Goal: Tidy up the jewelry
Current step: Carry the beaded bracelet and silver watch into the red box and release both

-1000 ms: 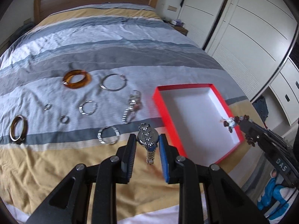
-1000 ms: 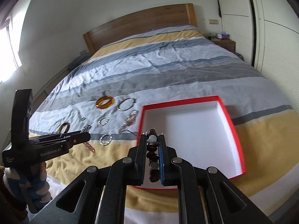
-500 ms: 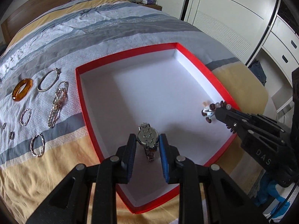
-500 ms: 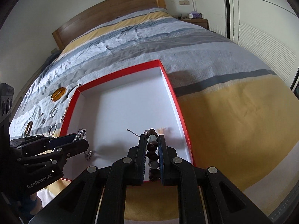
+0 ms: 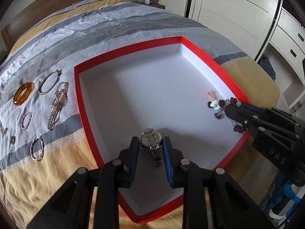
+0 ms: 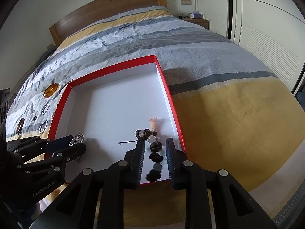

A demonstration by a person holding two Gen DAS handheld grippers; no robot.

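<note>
Shallow red cardboard box with a white inside (image 5: pixel 83 103) sits open on the striped bed. Silver metal-link wristwatch (image 5: pixel 151 141) low over its near floor; dark-and-white beaded bracelet with a tan tassel (image 6: pixel 155 148) strung along its right wall.

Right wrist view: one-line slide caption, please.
Right gripper opening, beaded bracelet between its jaws, over the red box.

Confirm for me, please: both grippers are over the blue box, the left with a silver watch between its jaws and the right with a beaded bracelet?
Not quite: the box is red with a white inside, not blue, as both wrist views show. The rest holds: the silver watch sits between the left gripper jaws, the beaded bracelet between the right gripper jaws, which are opening.
</note>
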